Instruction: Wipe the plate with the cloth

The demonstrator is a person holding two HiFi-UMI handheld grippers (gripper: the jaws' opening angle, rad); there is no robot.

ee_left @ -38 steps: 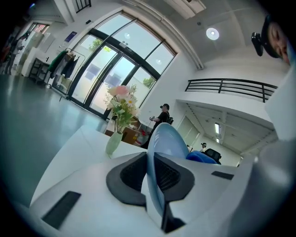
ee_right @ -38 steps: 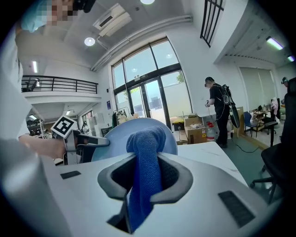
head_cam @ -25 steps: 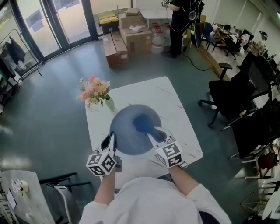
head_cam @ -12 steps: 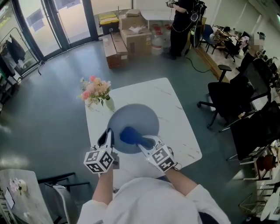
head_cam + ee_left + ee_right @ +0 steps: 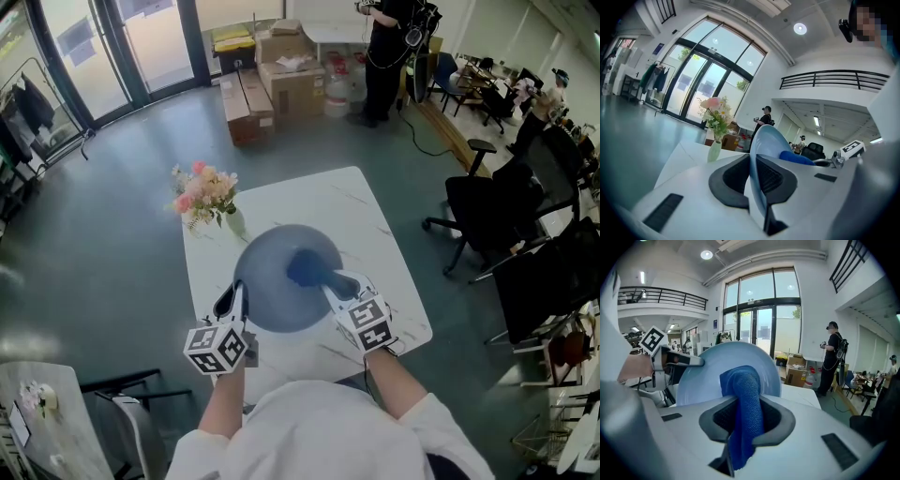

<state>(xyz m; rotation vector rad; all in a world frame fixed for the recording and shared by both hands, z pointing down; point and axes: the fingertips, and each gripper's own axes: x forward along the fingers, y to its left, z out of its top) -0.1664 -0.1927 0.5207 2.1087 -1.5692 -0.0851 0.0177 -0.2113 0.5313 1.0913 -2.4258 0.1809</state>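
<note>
White marble table (image 5: 375, 216), office behind. Left gripper (image 5: 233, 302) pinches the plate (image 5: 267, 286) at its rim; it looks stiff, slick, breakable. Right gripper (image 5: 337, 281) clamps the soft, limp cloth (image 5: 305, 268) mid-bunch.

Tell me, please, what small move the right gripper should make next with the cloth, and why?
Probably sweep the cloth outward across the plate toward its rim. The right gripper is shut on the cloth, whose wad sits near the middle of the plate's face, and the left gripper clamps the rim to steady it, so the face around the wad looks open to a stroke.
</note>
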